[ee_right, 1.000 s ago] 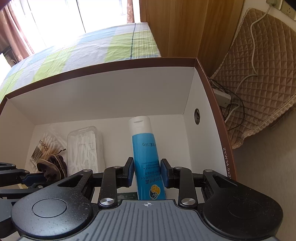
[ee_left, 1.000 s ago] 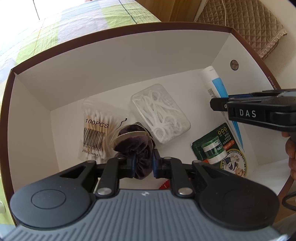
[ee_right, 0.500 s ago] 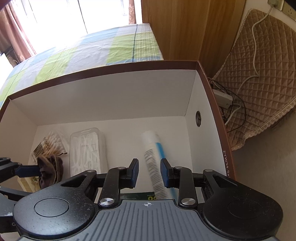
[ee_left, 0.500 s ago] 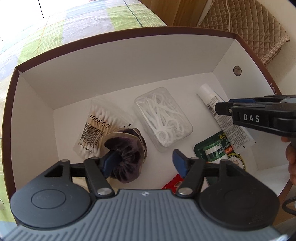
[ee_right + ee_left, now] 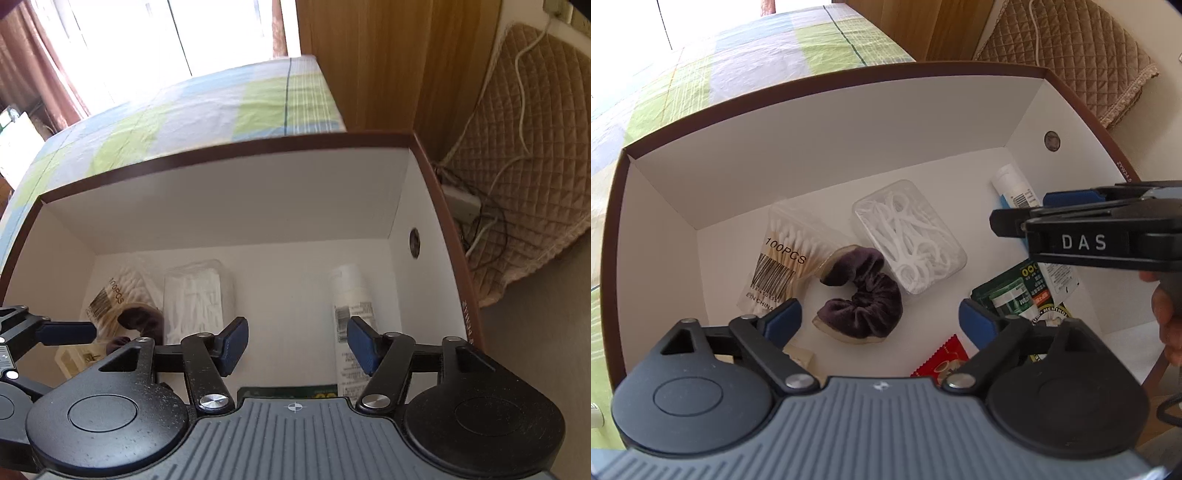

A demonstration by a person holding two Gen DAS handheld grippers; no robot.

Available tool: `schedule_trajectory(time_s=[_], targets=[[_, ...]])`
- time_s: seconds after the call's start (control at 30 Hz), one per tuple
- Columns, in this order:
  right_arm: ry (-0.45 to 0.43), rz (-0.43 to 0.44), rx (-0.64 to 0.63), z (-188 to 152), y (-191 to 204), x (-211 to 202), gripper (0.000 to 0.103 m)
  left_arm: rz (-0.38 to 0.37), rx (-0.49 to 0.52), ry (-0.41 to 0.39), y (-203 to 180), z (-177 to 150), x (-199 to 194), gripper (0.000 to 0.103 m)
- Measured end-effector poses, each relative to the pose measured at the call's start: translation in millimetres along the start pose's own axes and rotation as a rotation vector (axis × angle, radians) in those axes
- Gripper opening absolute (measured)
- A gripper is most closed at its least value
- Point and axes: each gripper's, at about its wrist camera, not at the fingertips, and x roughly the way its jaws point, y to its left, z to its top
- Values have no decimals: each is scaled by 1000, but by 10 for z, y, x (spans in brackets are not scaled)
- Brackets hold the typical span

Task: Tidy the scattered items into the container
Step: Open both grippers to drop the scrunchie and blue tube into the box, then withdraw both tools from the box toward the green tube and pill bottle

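Both grippers hang wide open over the box [image 5: 831, 122], left gripper [image 5: 881, 321] and right gripper [image 5: 295, 341] holding nothing. Scrunchie [image 5: 862, 299] lies flat inside between the cotton swabs [image 5: 783, 254] and floss picks [image 5: 908, 240], tube [image 5: 351, 306] along the right wall.

A checked bedspread [image 5: 192, 110] lies beyond; a quilted pad [image 5: 524, 155] carries a white cable [image 5: 517, 122].

Velvety cloth scrunchie [image 5: 862, 297], clear glossy plastic case [image 5: 908, 236], matt white cardboard box [image 5: 827, 147]
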Motion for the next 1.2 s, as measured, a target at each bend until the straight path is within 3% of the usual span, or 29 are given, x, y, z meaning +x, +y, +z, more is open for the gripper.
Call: schedule_trajectory(time_s=[0.63, 1.2], targets=[[-69, 1, 11, -118, 76, -296, 66, -1, -8, -57, 37, -69, -268, 91], [-137, -43, 63, -416, 215, -866, 66, -4, -60, -203, 201, -371, -1001, 91]])
